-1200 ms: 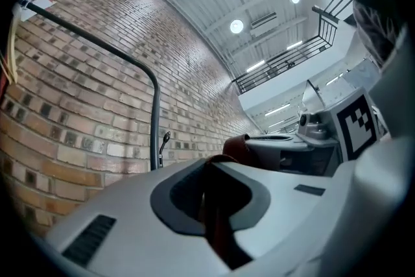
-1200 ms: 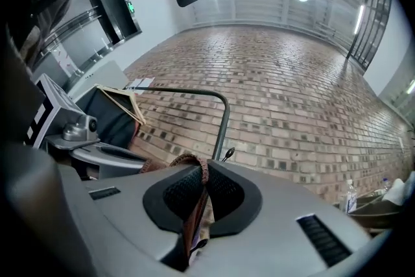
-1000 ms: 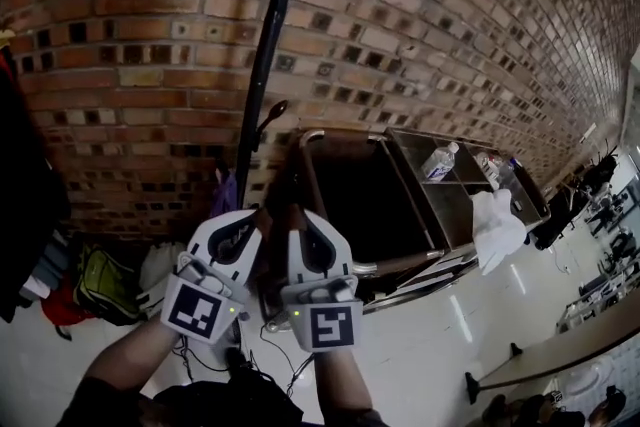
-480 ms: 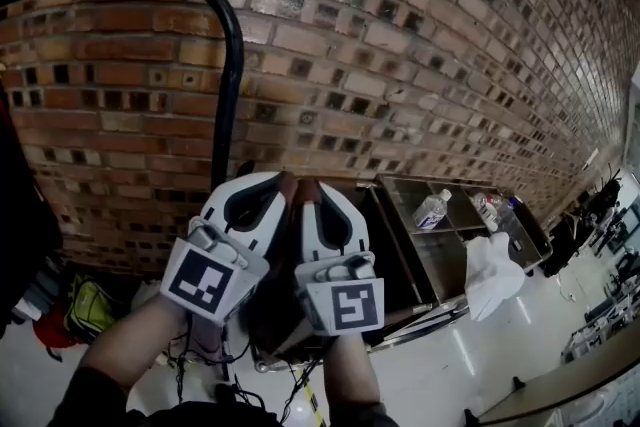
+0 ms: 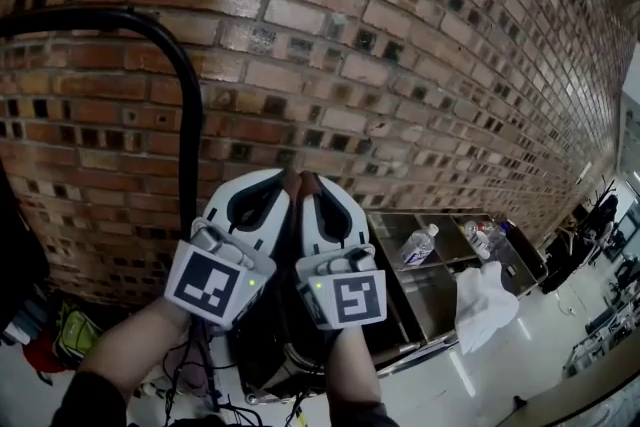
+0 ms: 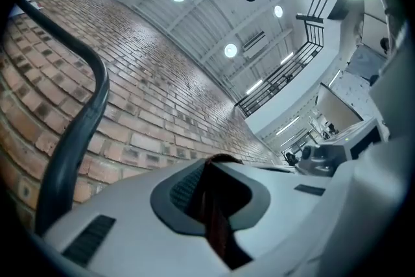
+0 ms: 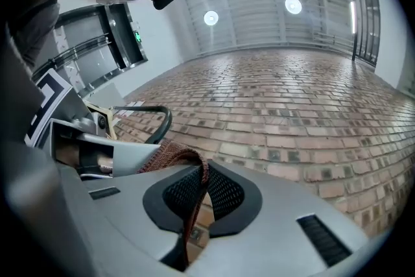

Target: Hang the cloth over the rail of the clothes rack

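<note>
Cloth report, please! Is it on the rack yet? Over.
Both shut on the cloth: left gripper, right gripper. Cloth not yet over the rail, which stands up-left of them. Nothing seen in between. Over.

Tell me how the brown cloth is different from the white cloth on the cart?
The brown cloth is pinched by the left gripper and right gripper, held up before the brick wall; the white cloth hangs loose off the metal cart, untouched. The brown cloth is mostly hidden; the white cloth shows plainly. Neither is on the rail.
</note>
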Motion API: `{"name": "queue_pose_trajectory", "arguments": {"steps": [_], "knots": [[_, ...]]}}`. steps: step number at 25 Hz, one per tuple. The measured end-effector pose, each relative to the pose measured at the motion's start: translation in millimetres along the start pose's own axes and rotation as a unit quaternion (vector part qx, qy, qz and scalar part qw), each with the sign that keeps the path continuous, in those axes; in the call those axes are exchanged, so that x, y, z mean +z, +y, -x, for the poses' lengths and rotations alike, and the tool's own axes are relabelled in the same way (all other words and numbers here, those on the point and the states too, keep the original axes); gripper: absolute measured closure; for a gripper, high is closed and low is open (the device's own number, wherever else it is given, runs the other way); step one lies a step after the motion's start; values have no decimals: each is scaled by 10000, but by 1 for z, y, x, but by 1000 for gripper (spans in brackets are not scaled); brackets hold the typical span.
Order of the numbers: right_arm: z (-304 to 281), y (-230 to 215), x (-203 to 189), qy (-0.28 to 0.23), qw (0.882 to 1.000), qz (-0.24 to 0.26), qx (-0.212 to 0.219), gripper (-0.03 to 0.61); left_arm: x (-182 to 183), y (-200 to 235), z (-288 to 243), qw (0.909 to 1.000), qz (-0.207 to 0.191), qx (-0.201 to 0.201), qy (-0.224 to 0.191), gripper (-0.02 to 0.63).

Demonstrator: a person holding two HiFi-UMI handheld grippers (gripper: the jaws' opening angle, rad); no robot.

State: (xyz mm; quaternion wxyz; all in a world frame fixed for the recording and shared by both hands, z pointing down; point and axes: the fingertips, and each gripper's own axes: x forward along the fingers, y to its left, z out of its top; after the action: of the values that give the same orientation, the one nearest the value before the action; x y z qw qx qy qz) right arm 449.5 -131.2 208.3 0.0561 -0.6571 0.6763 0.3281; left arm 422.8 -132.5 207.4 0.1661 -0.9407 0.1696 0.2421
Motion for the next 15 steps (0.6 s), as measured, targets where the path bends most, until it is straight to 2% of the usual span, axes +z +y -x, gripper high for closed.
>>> {"name": "queue_pose_trajectory", "arguments": {"steps": [3, 6, 10, 15], "knots": [[-14, -19, 12, -408, 9991, -105, -11, 549, 7, 5, -22, 9998, -152, -62, -58, 588], [-29, -37, 19, -497, 9986, -170, -71, 549, 19, 15, -42, 9991, -348, -106, -215, 588], [-54, -49, 34, -799, 9968, 40, -1, 549, 37, 32, -63, 9960, -726, 59, -511, 588], [-80, -60, 45, -1102, 9939, 17, 52, 549, 53, 50, -82, 9923, -1070, 180, -603, 588]]}}
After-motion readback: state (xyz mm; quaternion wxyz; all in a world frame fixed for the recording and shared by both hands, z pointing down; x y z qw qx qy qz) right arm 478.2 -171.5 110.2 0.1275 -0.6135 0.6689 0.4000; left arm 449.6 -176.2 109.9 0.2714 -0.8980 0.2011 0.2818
